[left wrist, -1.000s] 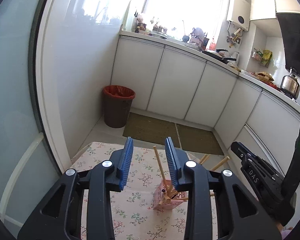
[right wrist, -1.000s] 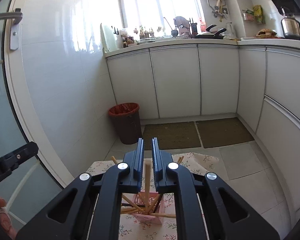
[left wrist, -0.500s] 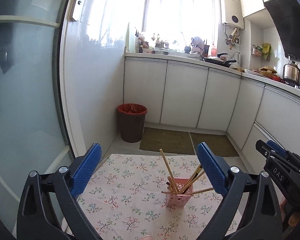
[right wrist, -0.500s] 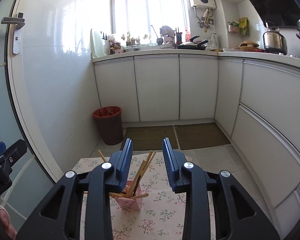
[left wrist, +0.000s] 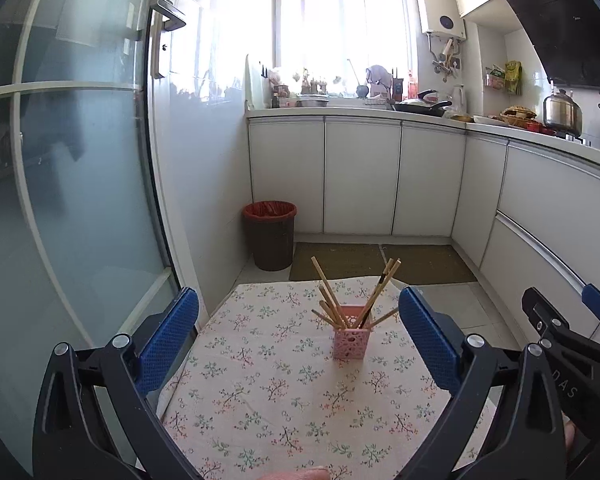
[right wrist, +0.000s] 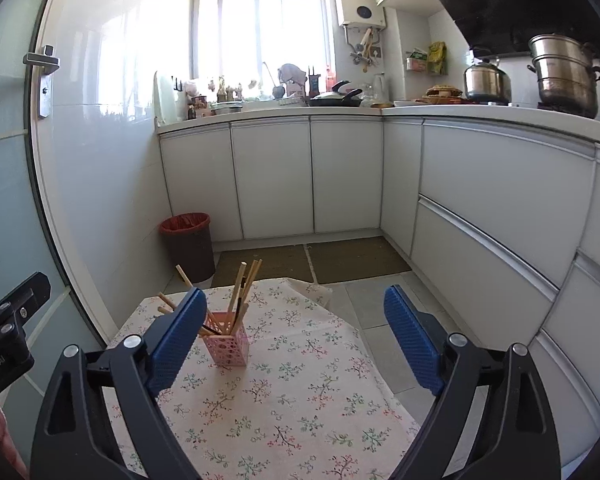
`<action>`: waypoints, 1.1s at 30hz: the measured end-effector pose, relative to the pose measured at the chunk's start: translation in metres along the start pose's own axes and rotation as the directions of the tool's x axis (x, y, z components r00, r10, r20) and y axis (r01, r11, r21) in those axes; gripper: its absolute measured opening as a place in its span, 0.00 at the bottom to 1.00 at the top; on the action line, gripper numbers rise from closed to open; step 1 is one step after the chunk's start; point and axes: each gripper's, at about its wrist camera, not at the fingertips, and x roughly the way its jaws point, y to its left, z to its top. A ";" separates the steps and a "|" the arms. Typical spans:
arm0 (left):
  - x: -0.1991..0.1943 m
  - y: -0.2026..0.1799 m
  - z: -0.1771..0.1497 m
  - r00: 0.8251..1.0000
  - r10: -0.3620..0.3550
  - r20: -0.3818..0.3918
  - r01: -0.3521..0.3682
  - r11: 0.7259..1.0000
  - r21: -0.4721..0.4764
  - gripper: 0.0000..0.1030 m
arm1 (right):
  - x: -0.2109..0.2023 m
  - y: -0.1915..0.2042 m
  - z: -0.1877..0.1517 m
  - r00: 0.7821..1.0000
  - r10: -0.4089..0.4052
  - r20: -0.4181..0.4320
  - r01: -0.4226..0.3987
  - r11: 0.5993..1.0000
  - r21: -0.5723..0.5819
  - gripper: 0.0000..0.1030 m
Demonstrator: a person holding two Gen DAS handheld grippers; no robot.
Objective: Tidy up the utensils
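Pink holder point(right wrist: 226, 346) partly hidden behind the spread right tool point(right wrist: 296, 328).

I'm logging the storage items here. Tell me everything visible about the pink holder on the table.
The pink holder is a small square cup with lattice-perforated walls, plastic by its look. It stands upright on the floral tablecloth, toward the table's far end. Wooden chopsticks stand in it, fanning outward past its rim, one dark stick among them. Neither hand-held gripper touches it.
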 end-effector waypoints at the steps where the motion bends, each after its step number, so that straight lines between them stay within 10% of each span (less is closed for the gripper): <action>1: -0.007 -0.001 -0.003 1.000 -0.001 -0.003 0.001 1.000 0.009 0.93 | -0.008 -0.001 -0.005 1.000 -0.004 -0.009 0.004 1.000 0.003 0.93; 33: -0.056 -0.014 -0.036 0.999 -0.036 -0.028 0.038 0.998 0.044 0.93 | -0.073 -0.019 -0.038 0.993 -0.104 -0.064 0.105 0.994 0.022 0.94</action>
